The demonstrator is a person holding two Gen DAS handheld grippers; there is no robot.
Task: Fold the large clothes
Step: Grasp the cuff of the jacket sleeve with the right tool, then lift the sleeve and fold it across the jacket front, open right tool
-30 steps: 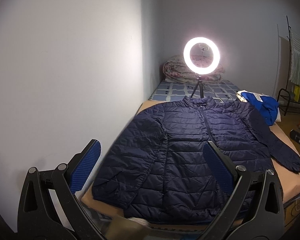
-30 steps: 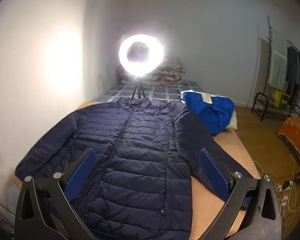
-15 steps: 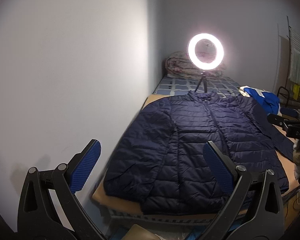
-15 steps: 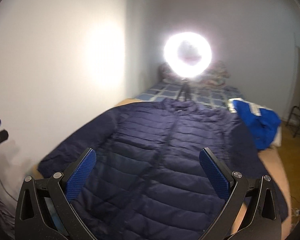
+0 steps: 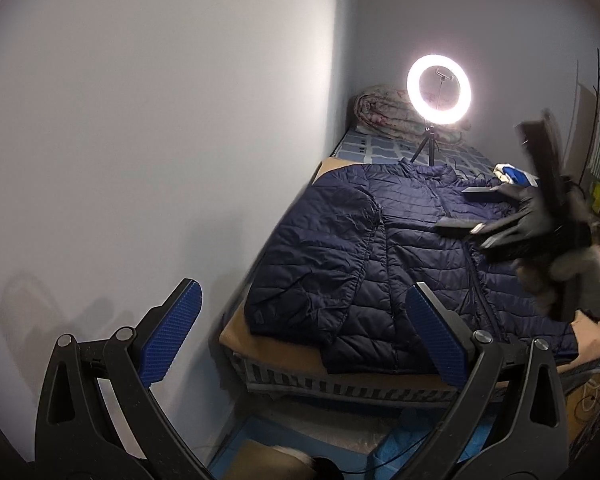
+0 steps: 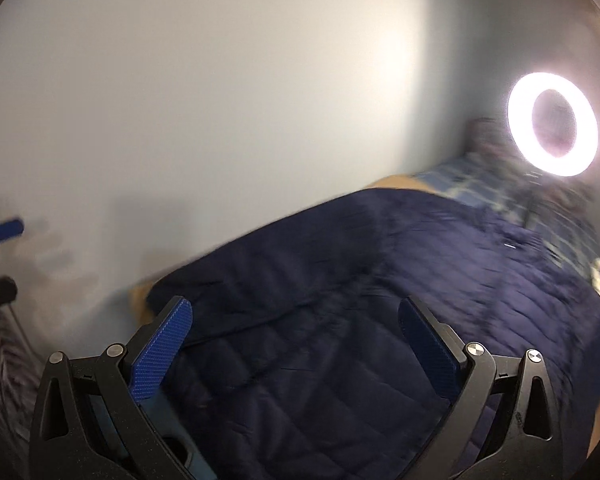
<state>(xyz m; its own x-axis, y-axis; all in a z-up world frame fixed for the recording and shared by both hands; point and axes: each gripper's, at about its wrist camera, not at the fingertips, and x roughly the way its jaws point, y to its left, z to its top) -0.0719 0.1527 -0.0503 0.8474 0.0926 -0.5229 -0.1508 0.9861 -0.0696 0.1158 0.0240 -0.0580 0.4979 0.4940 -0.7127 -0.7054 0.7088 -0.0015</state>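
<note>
A navy quilted puffer jacket (image 5: 384,264) lies spread face up on the bed, its left sleeve folded along its side; it also shows blurred in the right wrist view (image 6: 360,320). My left gripper (image 5: 300,328) is open and empty, held back off the foot of the bed near the left wall. My right gripper (image 6: 296,340) is open and empty, low over the jacket's body. It also shows from the side in the left wrist view (image 5: 500,216), above the jacket's chest, held by a gloved hand.
A lit ring light (image 5: 438,94) on a tripod stands at the jacket's collar. A rolled quilt (image 5: 384,114) lies behind it. A blue garment (image 5: 516,174) lies at the far right. The wall (image 5: 160,120) runs along the bed's left. The bed's front edge (image 5: 340,376) shows slats.
My left gripper has drawn back and swung left, so the bed sits farther right. My right gripper has swung left over the jacket and now appears in the left wrist view.
</note>
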